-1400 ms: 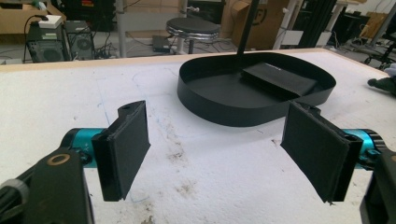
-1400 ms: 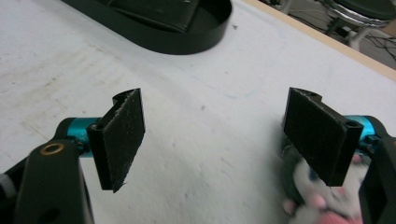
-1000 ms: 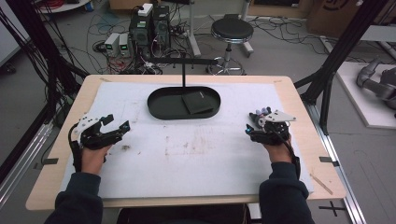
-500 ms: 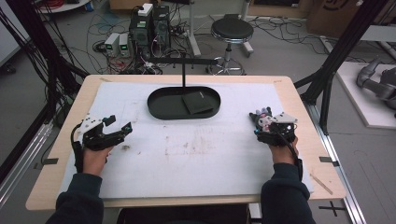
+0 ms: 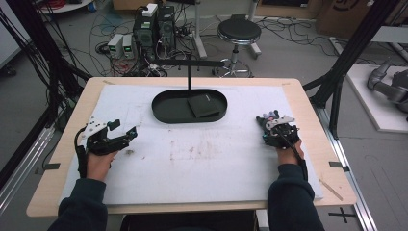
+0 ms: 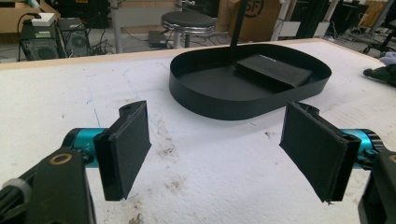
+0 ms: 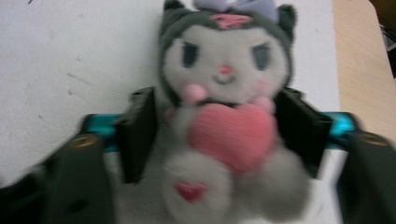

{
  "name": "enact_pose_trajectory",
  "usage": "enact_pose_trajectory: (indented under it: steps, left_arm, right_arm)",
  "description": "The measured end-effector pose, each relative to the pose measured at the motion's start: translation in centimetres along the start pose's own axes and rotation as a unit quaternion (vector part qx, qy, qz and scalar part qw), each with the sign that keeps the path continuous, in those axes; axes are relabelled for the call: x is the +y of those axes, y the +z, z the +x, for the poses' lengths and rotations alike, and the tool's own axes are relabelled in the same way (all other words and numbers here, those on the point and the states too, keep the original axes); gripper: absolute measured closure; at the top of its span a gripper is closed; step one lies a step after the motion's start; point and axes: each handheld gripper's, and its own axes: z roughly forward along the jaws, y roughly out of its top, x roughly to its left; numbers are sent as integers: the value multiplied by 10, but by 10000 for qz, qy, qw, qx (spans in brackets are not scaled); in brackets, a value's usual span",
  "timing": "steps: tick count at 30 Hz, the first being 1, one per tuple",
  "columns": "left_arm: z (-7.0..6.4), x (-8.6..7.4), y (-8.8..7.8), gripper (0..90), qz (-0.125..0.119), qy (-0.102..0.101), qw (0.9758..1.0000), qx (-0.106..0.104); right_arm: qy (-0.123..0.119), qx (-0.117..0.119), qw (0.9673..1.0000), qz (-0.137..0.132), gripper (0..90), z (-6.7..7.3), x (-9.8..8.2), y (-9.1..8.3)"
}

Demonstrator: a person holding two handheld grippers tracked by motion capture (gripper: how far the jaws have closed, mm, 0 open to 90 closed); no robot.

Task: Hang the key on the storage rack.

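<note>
Right gripper view: tool jaws closing around plush toy

Right gripper view puts the plush toy [image 7: 219, 121] square between the two black jaws of the right tool [image 7: 219, 135]. Grey-and-white plush, dark hood with a lilac bow, pink heart held at its chest, small red heart lower down. Jaws sit at both flanks of its body and have just been closing in on it; frame is blurred, so full pad pressure can't be confirmed, but both pads look to be against the fabric. Toy lies on its back on the white mat, close to the table's wooden edge.

High view: right tool [image 5: 278, 132] near the right side of the white mat [image 5: 202, 159], plush toy [image 5: 269, 116] at its tip, mostly hidden by the tool. Left tool [image 5: 122, 134] low over the mat on the left side, well apart from the toy.

Left gripper view: left tool [image 6: 215, 149] jaws wide apart, nothing between them, just stained mat below. Ahead sits the black oval tray [image 6: 224, 100] holding a flat black pad [image 6: 273, 72], with a thin black post [image 6: 239, 21] rising behind it. Table [image 5: 308, 103] has a wooden border around the mat.
</note>
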Motion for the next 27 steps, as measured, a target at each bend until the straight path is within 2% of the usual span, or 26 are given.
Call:
enact_pose_trajectory:
  steps: [2, 5, 6, 7, 9, 10, 13, 15, 17, 19, 23, 27]
  left_arm:
    - [1, 0, 0, 237, 3, -2, 10000, -8]
    - [1, 0, -1, 237, -11, -11, 10000, 13]
    - [1, 0, -1, 236, -23, -17, 10000, 10]
    - [1, 0, -1, 237, -25, -17, 10000, 6]
    - [1, 0, -1, 237, -15, -13, 10000, 14]
    - [1, 0, -1, 237, -7, -1, 10000, 14]
    - [1, 0, -1, 237, -12, -5, 10000, 1]
    - [1, 0, -1, 237, -22, 3, 10000, 8]
    - [1, 0, -1, 237, -21, -7, 10000, 22]
    - [1, 0, -1, 237, -15, -17, 10000, 29]
    - [0, 1, -1, 240, -30, 18, 10000, 35]
    - [0, 1, -1, 240, -22, 5, 10000, 33]
  right_arm:
    - [144, 209, 9997, -24, 456, -6, -2, -2]
    - [215, 511, 9984, -54, 472, -10, -3, -7]
    - [243, 752, 9967, -174, 472, -11, -2, -10]
    - [267, 1048, 9935, -341, 471, -12, -2, -14]
    - [276, 1568, 9861, -467, 468, -10, -1, -19]
    - [180, 1650, 9851, -455, 464, -8, -1, -21]
    - [32, 1673, 9856, -240, 435, -1, -1, -18]
    - [-93, 1493, 9887, -107, 365, 2, -1, -13]
    - [-140, 1279, 9917, -77, 269, 6, 0, -11]
    - [-294, 1031, 9942, -105, 200, 12, 3, -9]
    - [-520, 818, 9951, -170, 199, 22, 9, -2]
    - [-545, 816, 9952, 36, 256, 28, 12, 6]
